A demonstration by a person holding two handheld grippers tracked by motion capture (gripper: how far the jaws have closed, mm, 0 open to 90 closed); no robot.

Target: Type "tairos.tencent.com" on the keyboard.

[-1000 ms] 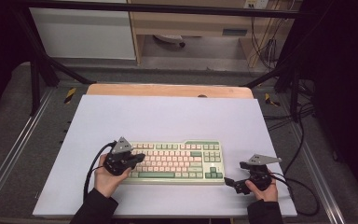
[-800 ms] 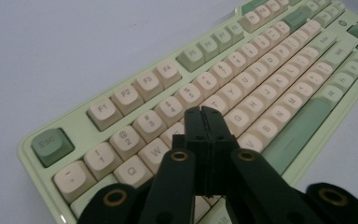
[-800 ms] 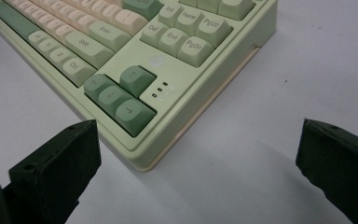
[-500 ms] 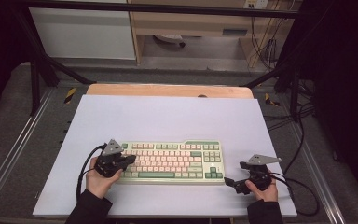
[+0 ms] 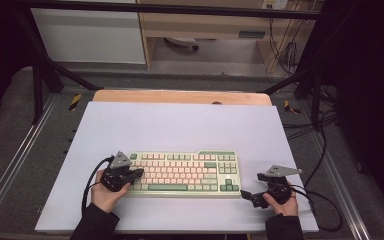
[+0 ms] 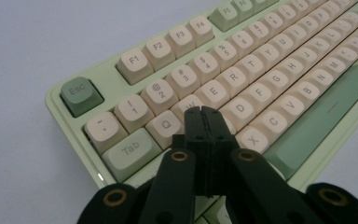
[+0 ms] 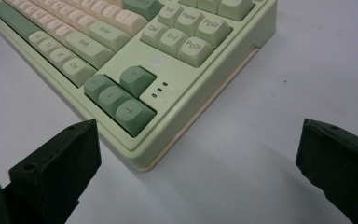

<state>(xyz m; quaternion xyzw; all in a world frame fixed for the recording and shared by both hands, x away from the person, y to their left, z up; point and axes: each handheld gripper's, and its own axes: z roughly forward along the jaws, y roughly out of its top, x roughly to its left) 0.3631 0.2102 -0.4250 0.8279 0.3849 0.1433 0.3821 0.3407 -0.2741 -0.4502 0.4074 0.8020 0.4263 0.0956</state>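
With the keyboard (image 5: 184, 173) lying near the front of the table (image 5: 180, 125), I judge I'm at the key-pressing step: my left claw (image 6: 204, 113), pinched together, hovers over its W-S keys and needs a short dip, while my right claw (image 7: 196, 154) waits spread apart off its arrow-key corner.

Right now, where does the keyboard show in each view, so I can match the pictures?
High view: the keyboard lies lower centre on the white table, between the left gripper and the right gripper.
Left gripper view: its Esc-and-Tab end runs up to the top right, under the shut jaws.
Right gripper view: its arrow-key corner sits upper left.
Shared landmark: the pale green case.
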